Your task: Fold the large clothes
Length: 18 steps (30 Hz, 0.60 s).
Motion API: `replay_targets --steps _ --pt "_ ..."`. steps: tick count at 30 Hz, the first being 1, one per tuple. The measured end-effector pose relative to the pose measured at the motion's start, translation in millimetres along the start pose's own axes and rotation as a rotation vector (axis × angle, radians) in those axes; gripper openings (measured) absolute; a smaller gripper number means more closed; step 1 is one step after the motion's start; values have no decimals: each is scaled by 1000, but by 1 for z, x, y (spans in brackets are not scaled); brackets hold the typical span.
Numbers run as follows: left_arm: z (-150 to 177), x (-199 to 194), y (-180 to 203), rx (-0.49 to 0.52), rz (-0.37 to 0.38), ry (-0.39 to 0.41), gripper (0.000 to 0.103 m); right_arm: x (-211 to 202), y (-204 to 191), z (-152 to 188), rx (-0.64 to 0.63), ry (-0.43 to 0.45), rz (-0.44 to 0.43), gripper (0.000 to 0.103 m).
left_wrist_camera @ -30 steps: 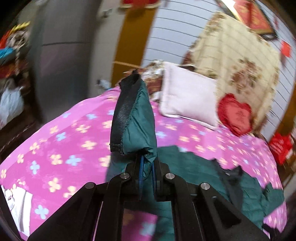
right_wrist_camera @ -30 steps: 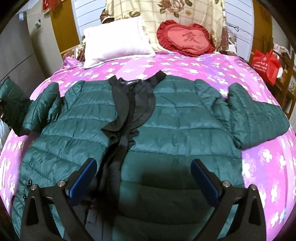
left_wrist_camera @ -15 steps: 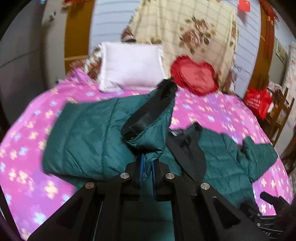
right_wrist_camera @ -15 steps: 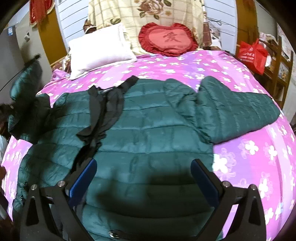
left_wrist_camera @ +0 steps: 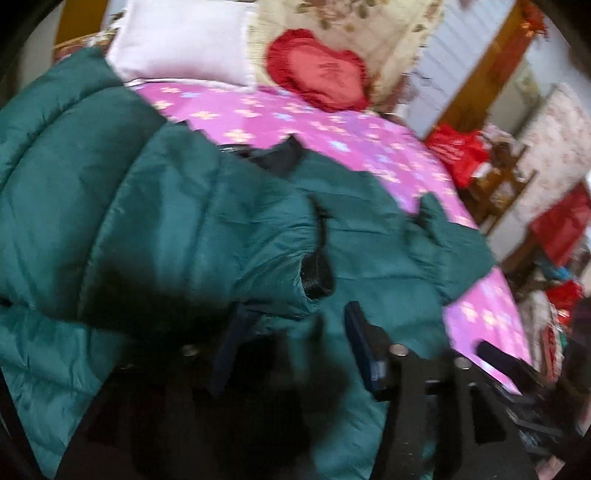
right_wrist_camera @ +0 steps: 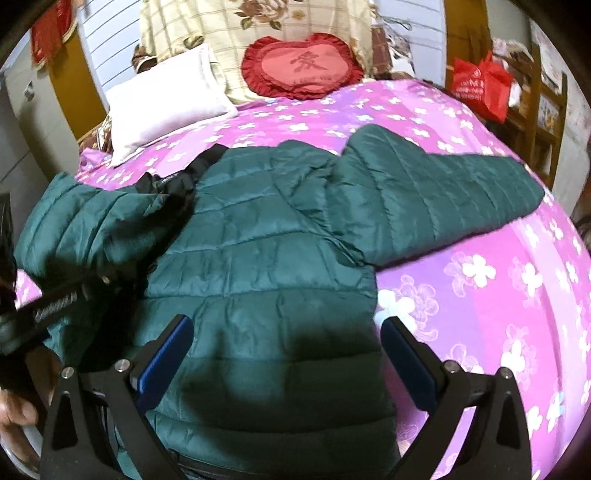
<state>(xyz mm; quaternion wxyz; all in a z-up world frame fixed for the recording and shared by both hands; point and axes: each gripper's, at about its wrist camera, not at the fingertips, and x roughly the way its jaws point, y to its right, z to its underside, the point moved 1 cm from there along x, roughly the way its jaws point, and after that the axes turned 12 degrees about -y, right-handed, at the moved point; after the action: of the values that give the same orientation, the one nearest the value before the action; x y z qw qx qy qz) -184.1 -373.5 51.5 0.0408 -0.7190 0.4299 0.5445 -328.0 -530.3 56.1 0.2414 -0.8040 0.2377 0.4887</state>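
Observation:
A dark green puffer jacket (right_wrist_camera: pixel 266 236) lies face up on the pink flowered bed (right_wrist_camera: pixel 480 280). Its left sleeve (left_wrist_camera: pixel 207 236) is folded across the chest, black cuff (left_wrist_camera: pixel 316 275) pointing right. My left gripper (left_wrist_camera: pixel 291 332) hovers just behind that cuff. Its jaws are opening and the pads stand apart from the fabric, with the sleeve's end lying loose between the tips. From the right wrist view the left gripper (right_wrist_camera: pixel 55 299) reaches in from the left. My right gripper (right_wrist_camera: pixel 288 354) is open above the jacket's lower front. The other sleeve (right_wrist_camera: pixel 443 192) lies spread out to the right.
A white pillow (right_wrist_camera: pixel 166 103) and a red heart cushion (right_wrist_camera: pixel 303 66) lean at the head of the bed against a flowered cream blanket (right_wrist_camera: pixel 258 22). A red bag (right_wrist_camera: pixel 480 85) and a wooden chair (right_wrist_camera: pixel 546 110) stand right of the bed. A hand (right_wrist_camera: pixel 14 406) shows at lower left.
The left gripper swung the held sleeve from the bed's left side across the jacket's front and down, then its jaws parted and the sleeve settled. The right gripper drifted a little to the right.

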Motion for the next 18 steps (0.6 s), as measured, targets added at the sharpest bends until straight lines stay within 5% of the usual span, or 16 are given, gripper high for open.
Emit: replay_targets --steps 4,9,13,15,16,17,18 --pt "9 -43 9 66 6 30 41 -1 2 -6 12 1 -26 103" --pt "24 -100 -18 57 -174 148 41 2 -23 -23 -21 -6 -159 103" --pt "30 -126 -60 -50 -352 241 41 23 -59 -46 -39 -42 -286 101" --pt "30 -132 -81 -117 -375 255 41 41 -81 -56 -58 -68 -304 91" --pt "28 -132 -93 -157 -372 258 41 53 -92 -61 -71 -86 -311 73" --pt "27 -132 -101 -189 -365 258 41 68 -103 -65 -89 -119 -334 39" --pt "25 -130 -107 -207 -357 258 41 78 -109 -66 -100 -147 -352 25"
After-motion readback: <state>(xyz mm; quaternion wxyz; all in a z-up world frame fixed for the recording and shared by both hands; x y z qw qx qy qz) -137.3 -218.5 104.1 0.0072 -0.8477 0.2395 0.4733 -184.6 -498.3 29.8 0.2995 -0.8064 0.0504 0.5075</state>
